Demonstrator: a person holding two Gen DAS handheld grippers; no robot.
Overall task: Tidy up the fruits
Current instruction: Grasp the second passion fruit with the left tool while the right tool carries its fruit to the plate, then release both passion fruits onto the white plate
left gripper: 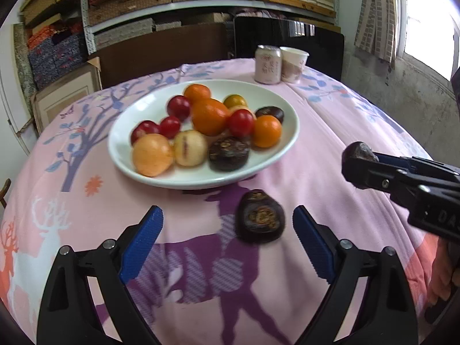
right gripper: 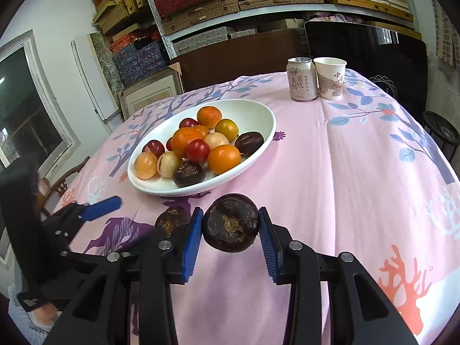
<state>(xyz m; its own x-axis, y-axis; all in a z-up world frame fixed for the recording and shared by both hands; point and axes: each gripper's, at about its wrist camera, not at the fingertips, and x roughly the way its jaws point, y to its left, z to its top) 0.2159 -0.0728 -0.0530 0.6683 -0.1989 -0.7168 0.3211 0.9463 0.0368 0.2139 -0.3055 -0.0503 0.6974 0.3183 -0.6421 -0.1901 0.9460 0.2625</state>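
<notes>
A white oval plate (left gripper: pixel 130 115) (right gripper: pixel 258 112) holds several fruits: oranges, red and yellow tomatoes, pale round fruits and dark water chestnuts. A loose dark water chestnut (left gripper: pixel 260 217) (right gripper: pixel 171 220) lies on the pink cloth in front of the plate. My left gripper (left gripper: pixel 228 238) is open, its blue fingers on either side of that chestnut, a little short of it. My right gripper (right gripper: pixel 231 233) is shut on another dark water chestnut (right gripper: pixel 231 222) (left gripper: pixel 358 151) and holds it above the cloth, right of the plate's near end.
A pink drink can (right gripper: pixel 302 79) and a paper cup (right gripper: pixel 330 77) stand at the table's far side. The round table wears a pink patterned cloth (right gripper: pixel 345 172). Shelves of boxes and a dark chair back stand behind.
</notes>
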